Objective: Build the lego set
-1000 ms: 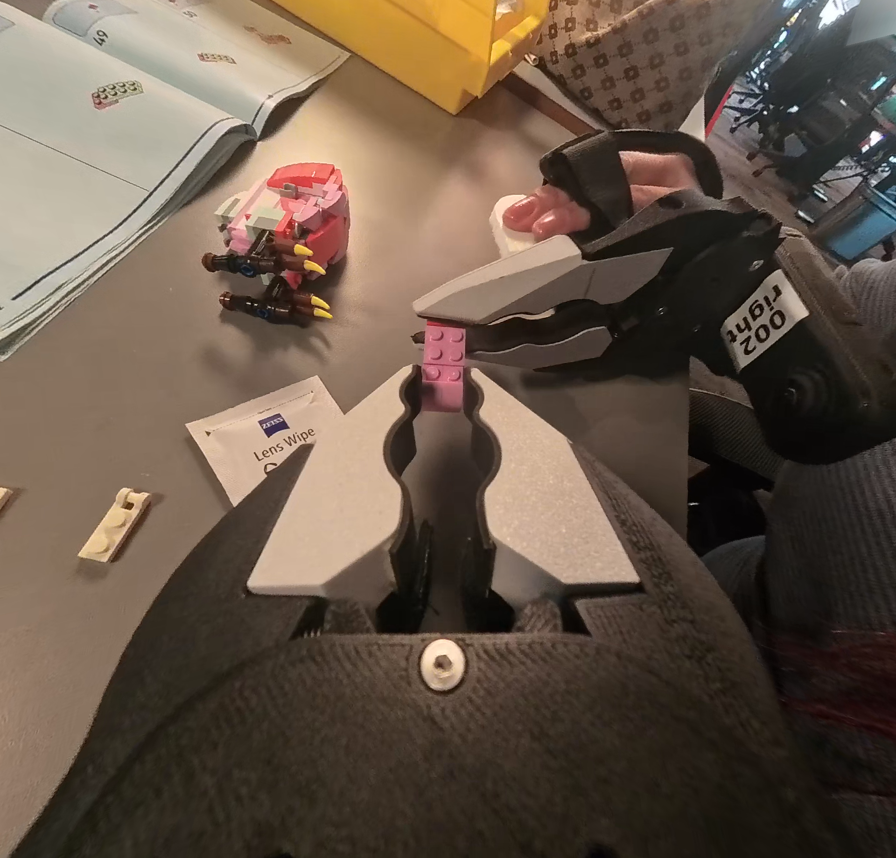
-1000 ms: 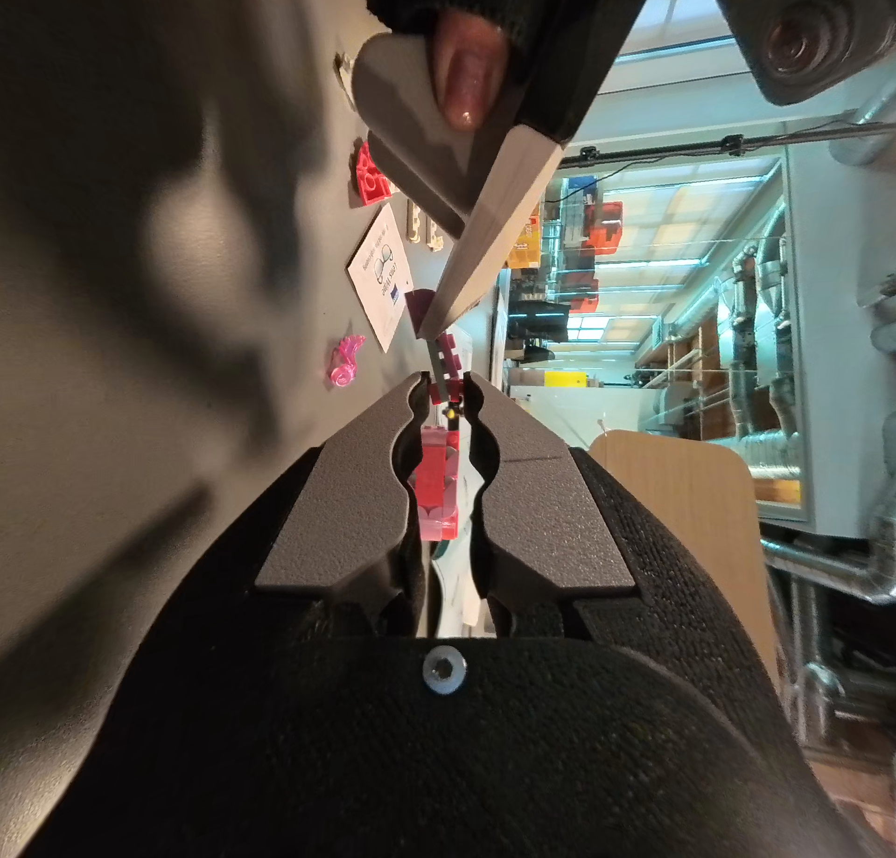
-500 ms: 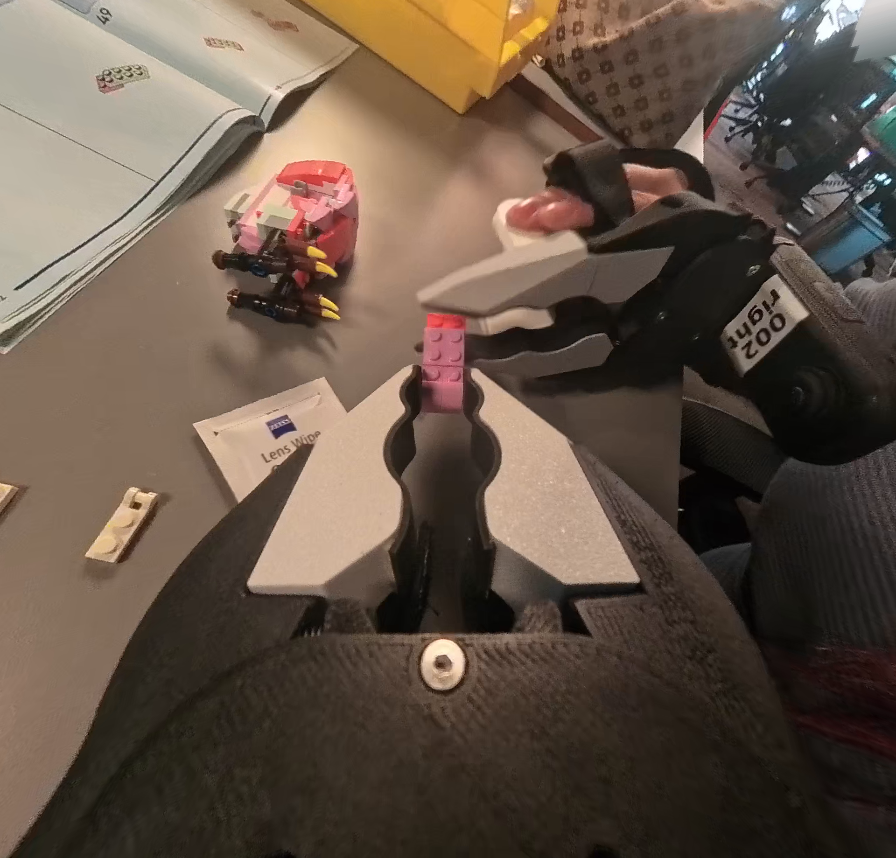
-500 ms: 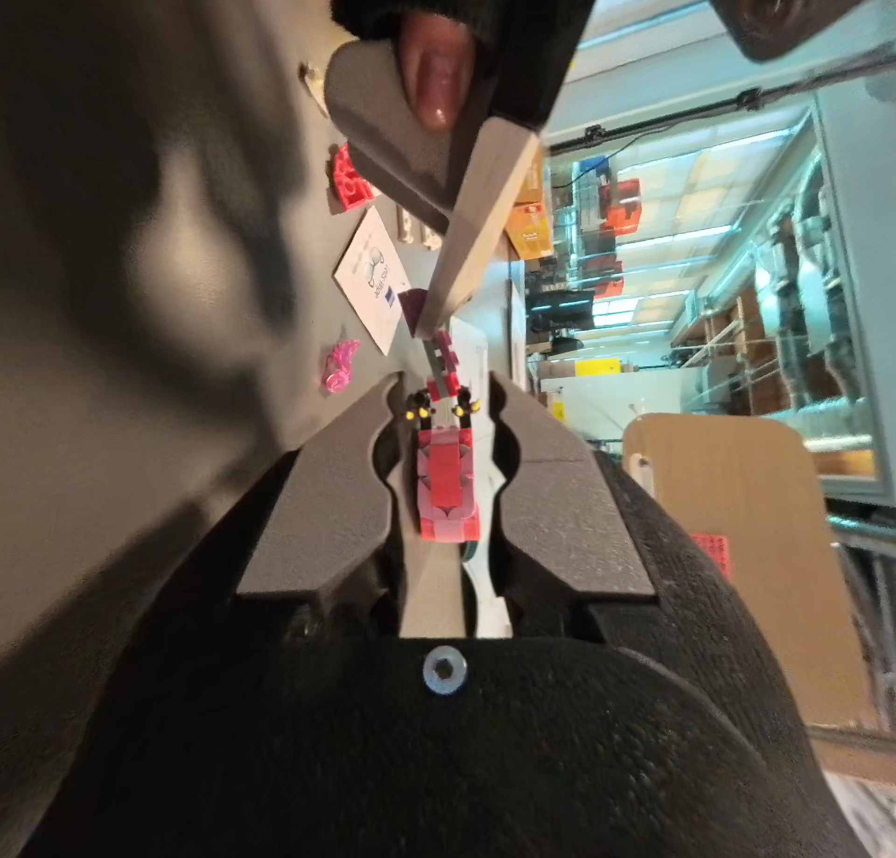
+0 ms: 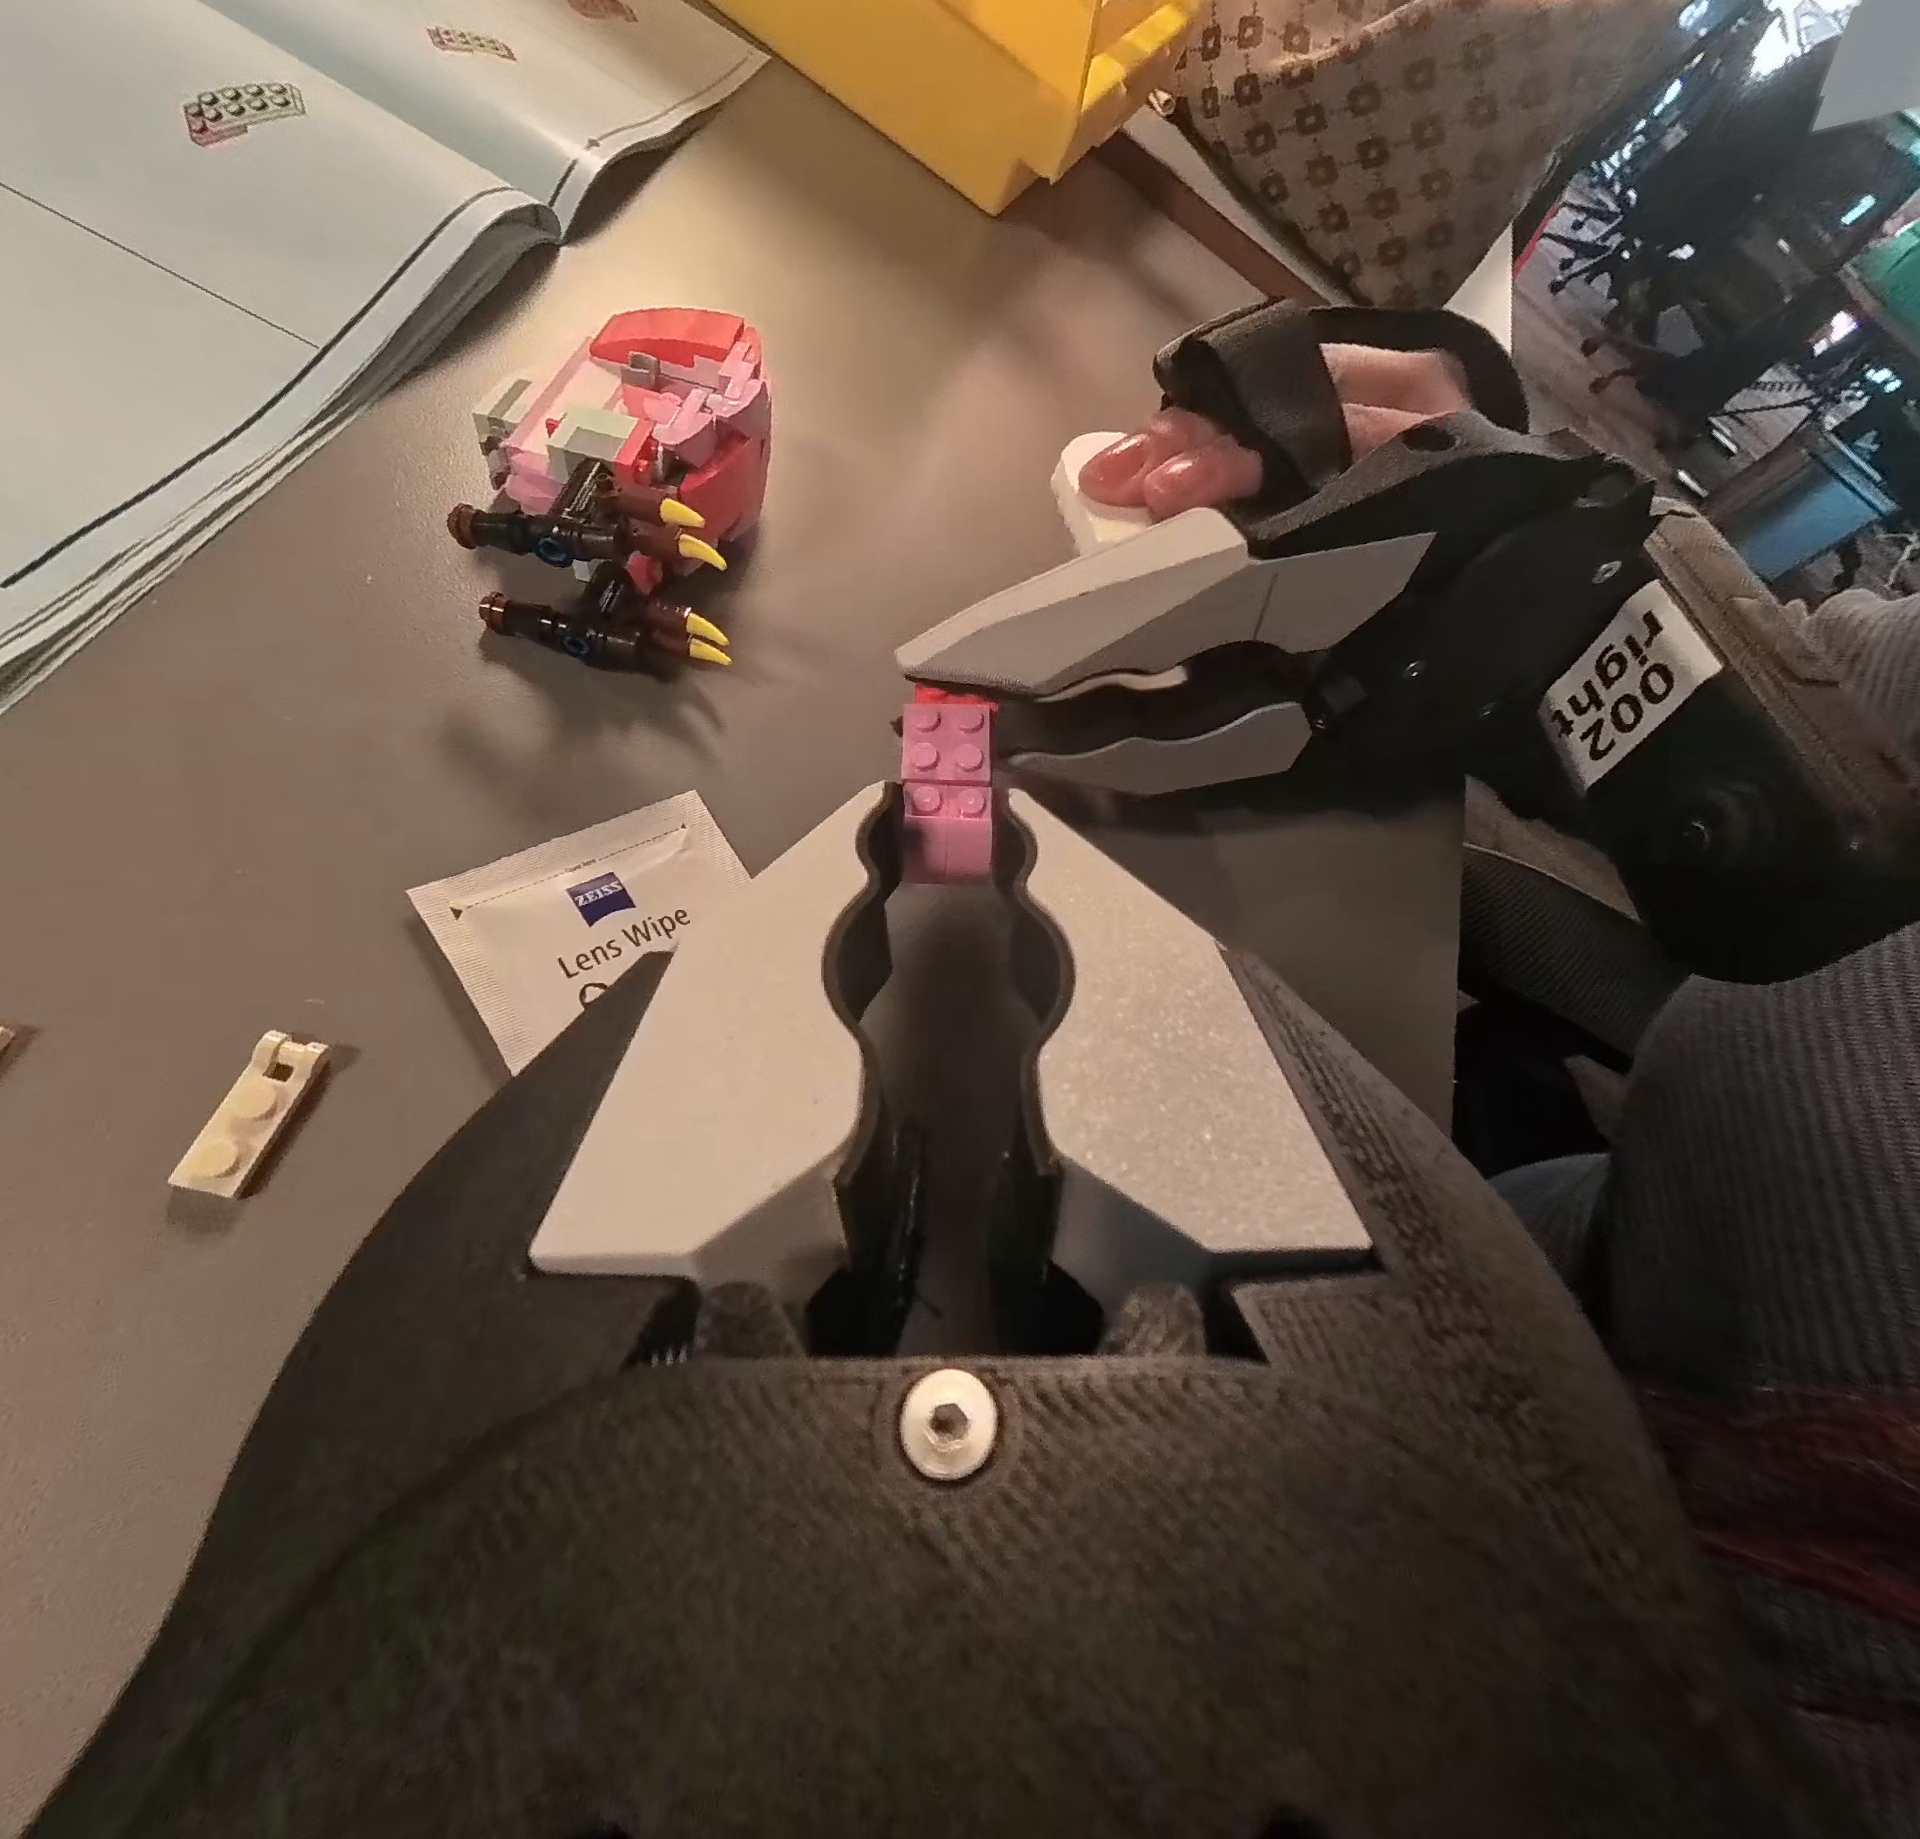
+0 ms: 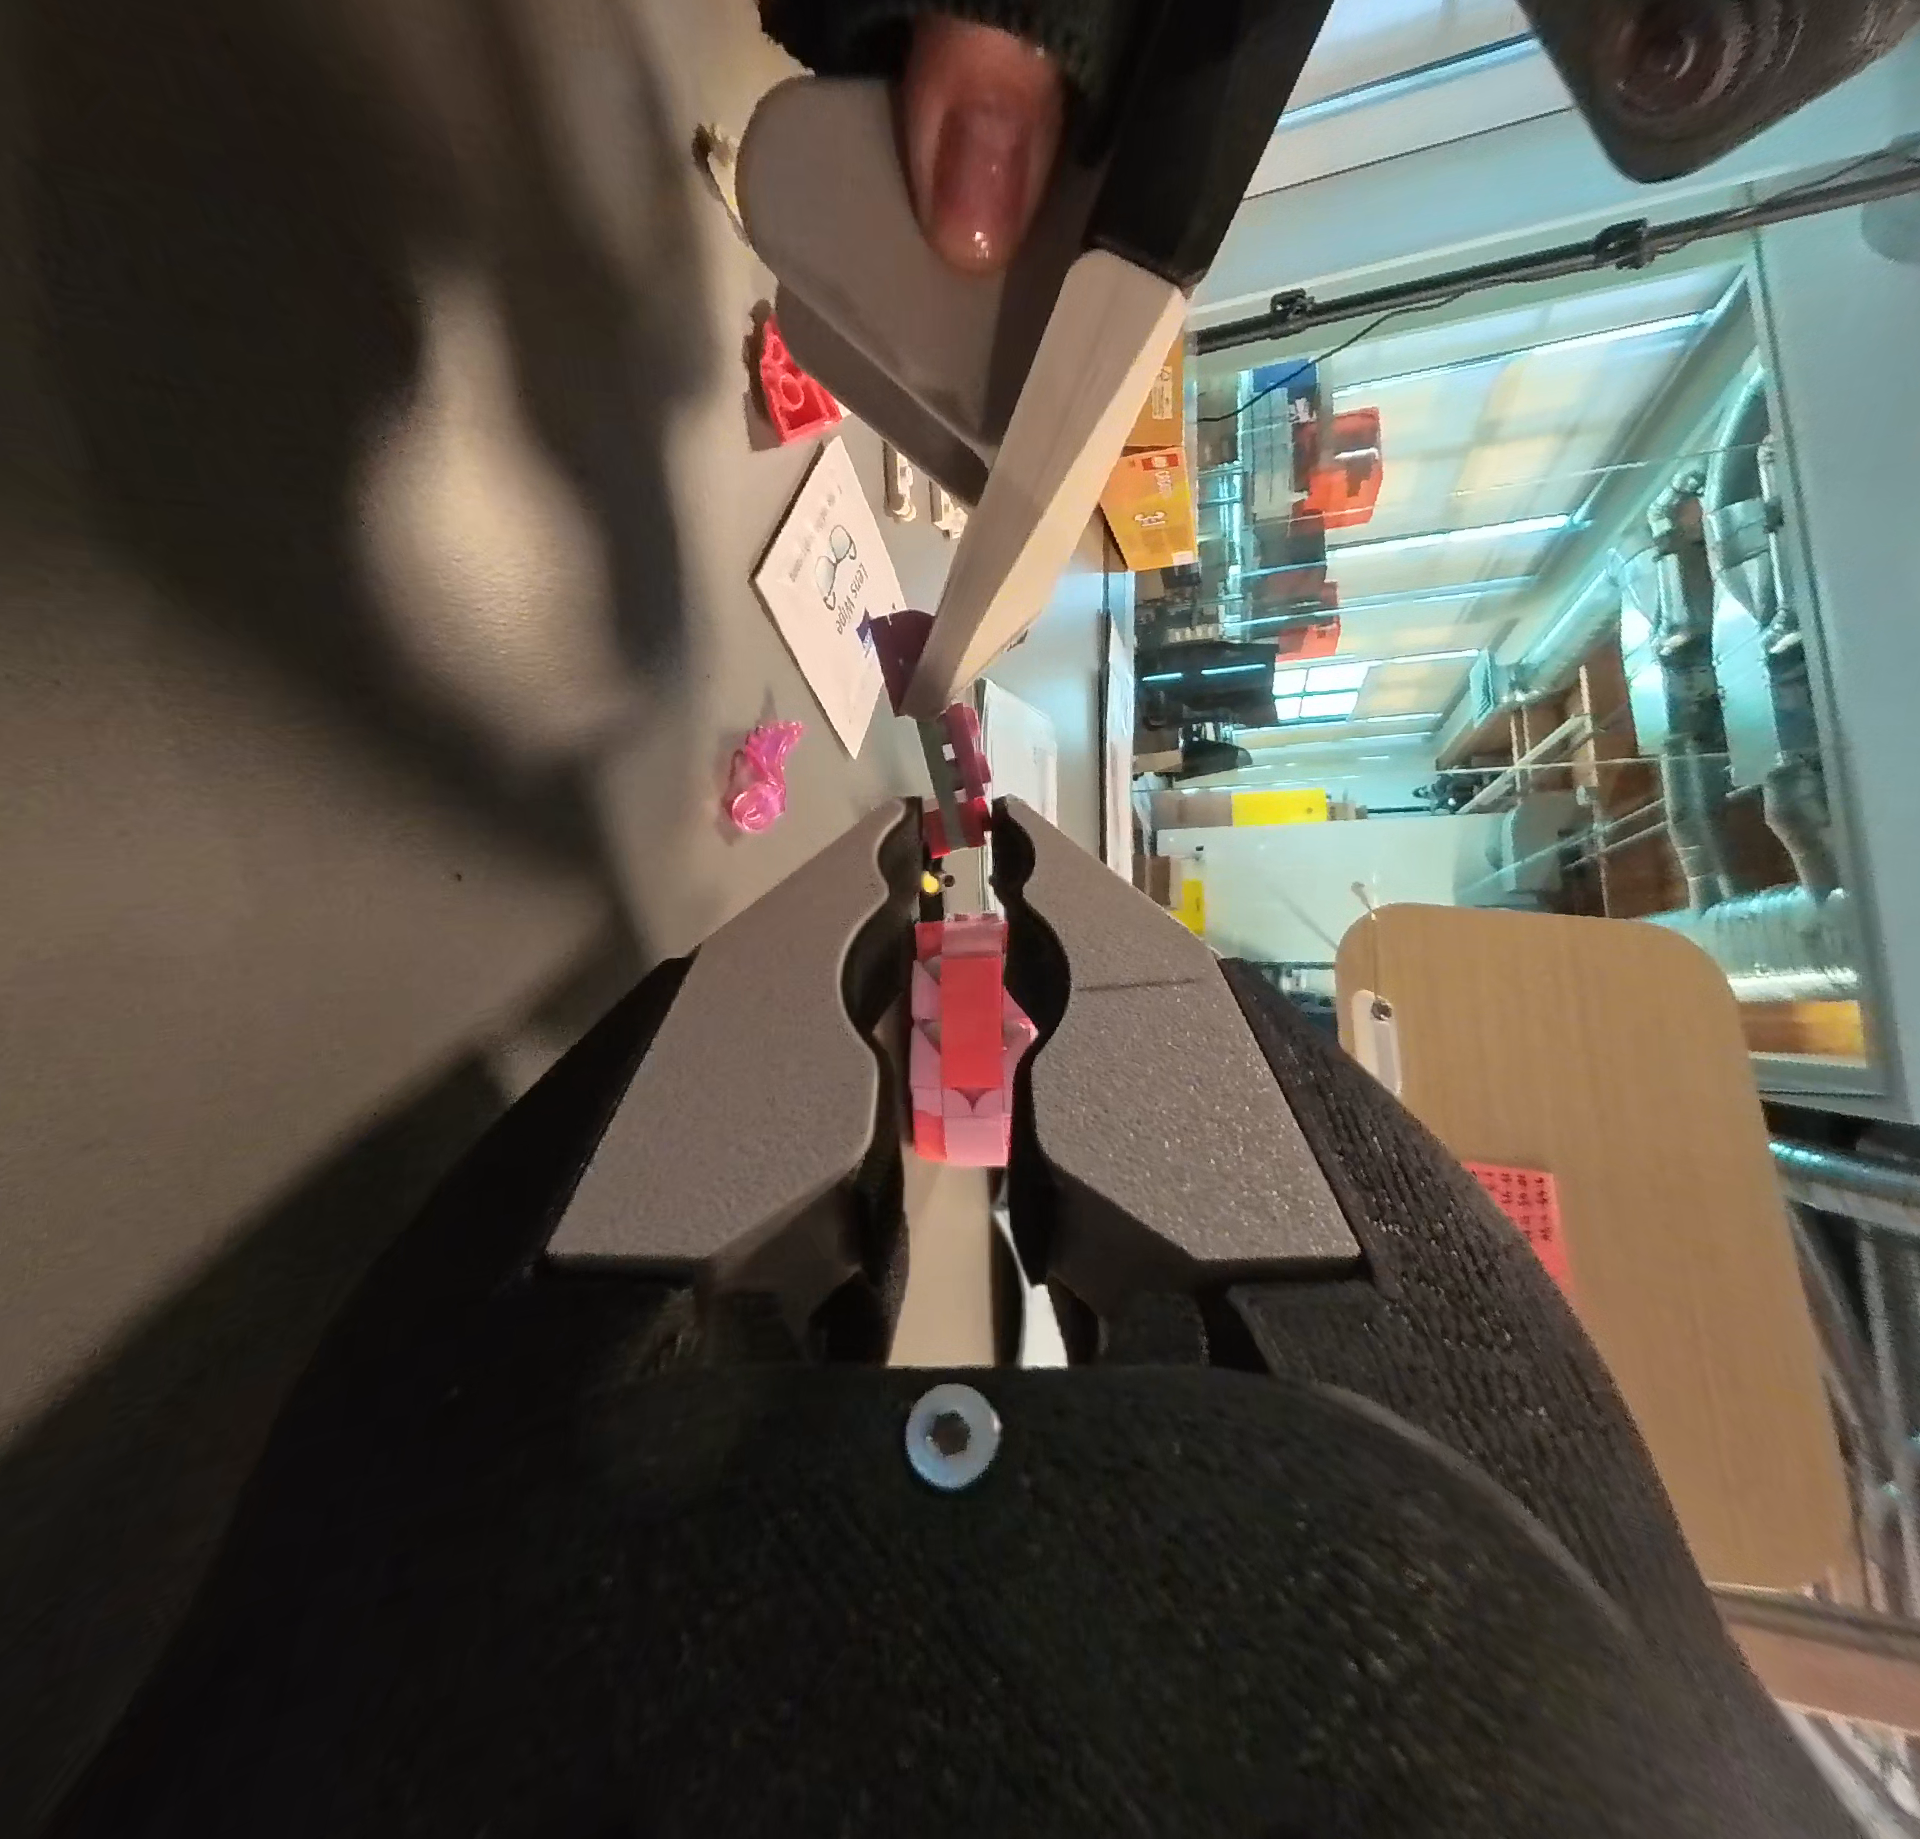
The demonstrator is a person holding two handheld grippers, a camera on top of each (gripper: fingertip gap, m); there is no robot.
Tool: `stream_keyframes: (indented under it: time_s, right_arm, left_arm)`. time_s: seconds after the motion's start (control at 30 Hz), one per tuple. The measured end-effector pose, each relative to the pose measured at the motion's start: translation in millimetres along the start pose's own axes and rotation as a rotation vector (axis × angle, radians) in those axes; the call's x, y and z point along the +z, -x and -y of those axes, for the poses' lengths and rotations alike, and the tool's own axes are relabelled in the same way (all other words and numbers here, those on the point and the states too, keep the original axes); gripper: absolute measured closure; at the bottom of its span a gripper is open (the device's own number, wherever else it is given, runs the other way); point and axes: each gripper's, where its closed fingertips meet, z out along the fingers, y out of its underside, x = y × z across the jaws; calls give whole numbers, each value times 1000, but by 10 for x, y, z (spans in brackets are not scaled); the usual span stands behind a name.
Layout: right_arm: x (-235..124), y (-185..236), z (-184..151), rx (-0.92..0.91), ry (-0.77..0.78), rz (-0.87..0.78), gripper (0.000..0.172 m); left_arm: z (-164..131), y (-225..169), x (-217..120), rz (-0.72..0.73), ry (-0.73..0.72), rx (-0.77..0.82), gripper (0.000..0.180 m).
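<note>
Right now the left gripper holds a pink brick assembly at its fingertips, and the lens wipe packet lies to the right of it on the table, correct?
Not quite. The left gripper does hold the pink brick assembly, but the lens wipe packet lies to its left, as the left wrist view shows.

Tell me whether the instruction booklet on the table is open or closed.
Open: the light blue instruction booklet lies spread flat on the grey table, its centre fold and printed pages showing.

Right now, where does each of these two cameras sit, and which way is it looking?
Left wrist view: on the left gripper, looking along its fingers over the grey table; the pink brick stack is in its fingers, a gloved hand beyond.
Right wrist view: on the right gripper, turned sideways, fingers on that stack's red end.
Shared: the stack, white wipe packet, both grippers.
</note>
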Motion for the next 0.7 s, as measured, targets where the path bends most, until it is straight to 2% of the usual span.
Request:
stream_keyframes:
  time_s: [0.13,0.23,0.3,0.4,0.53,0.7]
  right_arm:
    - [4,0,-4,-16,1,-8,159]
    - [11,-3,15,-23,-4,-14,141]
    - [18,-9,47,-48,-10,-26,135]
    - [30,19,107,-98,-17,-34,138]
    - [34,-6,117,-153,-3,-73,159]
    - [19,-46,114,-191,25,-101,163]
  left_arm:
    - [1,6,2,14,2,19,165]
    - [11,17,-6,27,1,29,165]
    - [11,20,-6,35,6,37,165]
    - [8,6,11,42,14,54,165]
    - [28,-10,19,46,11,67,165]
    - [56,-17,11,55,-3,81,165]
